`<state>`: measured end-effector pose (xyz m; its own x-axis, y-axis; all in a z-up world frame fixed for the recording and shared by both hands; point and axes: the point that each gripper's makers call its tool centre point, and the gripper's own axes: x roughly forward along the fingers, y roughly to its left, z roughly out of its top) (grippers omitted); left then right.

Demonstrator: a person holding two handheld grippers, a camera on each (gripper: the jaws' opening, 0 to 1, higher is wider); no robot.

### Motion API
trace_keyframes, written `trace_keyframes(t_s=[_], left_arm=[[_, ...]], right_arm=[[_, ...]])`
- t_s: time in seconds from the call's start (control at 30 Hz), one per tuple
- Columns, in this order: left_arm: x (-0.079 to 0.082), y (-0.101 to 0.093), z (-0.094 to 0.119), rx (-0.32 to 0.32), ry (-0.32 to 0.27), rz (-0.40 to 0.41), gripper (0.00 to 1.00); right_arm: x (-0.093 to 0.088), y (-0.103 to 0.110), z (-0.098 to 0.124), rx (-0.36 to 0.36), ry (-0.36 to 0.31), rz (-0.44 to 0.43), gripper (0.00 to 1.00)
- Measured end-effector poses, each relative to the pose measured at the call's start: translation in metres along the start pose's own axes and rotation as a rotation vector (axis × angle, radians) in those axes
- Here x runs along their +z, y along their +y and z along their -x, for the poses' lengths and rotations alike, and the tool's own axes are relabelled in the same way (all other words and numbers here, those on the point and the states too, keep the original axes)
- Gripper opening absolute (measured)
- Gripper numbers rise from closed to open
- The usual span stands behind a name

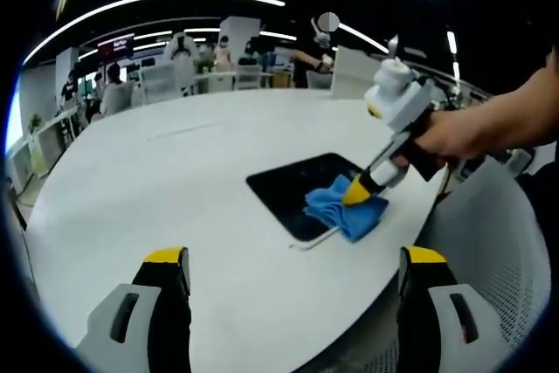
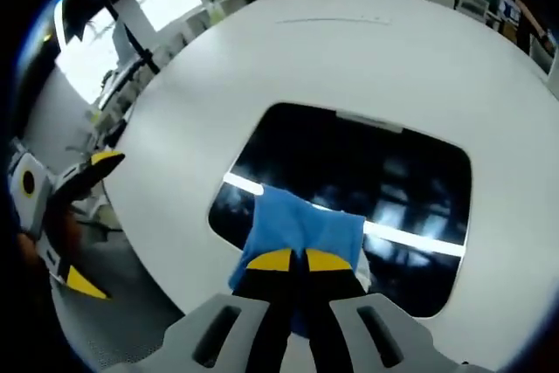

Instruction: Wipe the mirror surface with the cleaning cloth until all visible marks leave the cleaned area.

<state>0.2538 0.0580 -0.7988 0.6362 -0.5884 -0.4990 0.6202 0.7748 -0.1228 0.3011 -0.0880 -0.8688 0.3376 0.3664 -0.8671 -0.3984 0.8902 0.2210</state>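
Left gripper view: left tool (image 1: 293, 281) has its yellow-tipped jaws wide apart at 6 o'clock, nothing between them, hovering above the white round worktop (image 1: 157, 189). Mirror (image 1: 301, 185) lies flat on the worktop just right of centre, dark face up. Right tool (image 1: 362, 188) comes in from 2 o'clock, held in a person's hand (image 1: 454, 133), its tip down on the blue cleaning cloth (image 1: 345, 209). Cloth sits bunched over the mirror's near-right corner, partly hanging past the edge onto the worktop. Mesh chair back (image 1: 489, 251) at 4 o'clock.

Right gripper view: right tool (image 2: 291, 261) has jaws pinched together on the cleaning cloth (image 2: 301, 224); cloth spreads out ahead of the tips at 6 o'clock, pressed on the mirror (image 2: 367, 172). Mirror face reflects ceiling light strips; can't tell smudges from reflections here. Left tool (image 2: 74, 216) visible at 9 o'clock, off the worktop (image 2: 332, 58) edge.

Judgement: mid-wipe, working the near edge. Most of the glass toward 12 o'clock sits ahead of the cloth. Next move likely needs a push stroke toward 12 o'clock with steady downward pressure, grip kept tight so the cloth doesn't slip out. Mirror isn't braced; it may slide.
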Motion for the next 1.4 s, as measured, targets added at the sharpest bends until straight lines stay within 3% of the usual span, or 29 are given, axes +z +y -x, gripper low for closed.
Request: trace_keyframes(t_s=[0.3,0.7,1.4], left_arm=[[0.001,0.0,0.0,0.001,-0.001,0.003,1.0],[0.001,0.001,-0.001,0.007,-0.001,0.003,1.0],[-0.003,-0.002,-0.001,0.002,0.017,-0.021,0.99]], right_arm=[[0.0,-0.006,0.001,-0.021,0.009,-0.021,0.0],[0.013,-0.01,-0.004,-0.037,-0.01,-0.022,0.0],[0.069,-0.042,-0.025,-0.086,-0.024,-0.015,0.0]])
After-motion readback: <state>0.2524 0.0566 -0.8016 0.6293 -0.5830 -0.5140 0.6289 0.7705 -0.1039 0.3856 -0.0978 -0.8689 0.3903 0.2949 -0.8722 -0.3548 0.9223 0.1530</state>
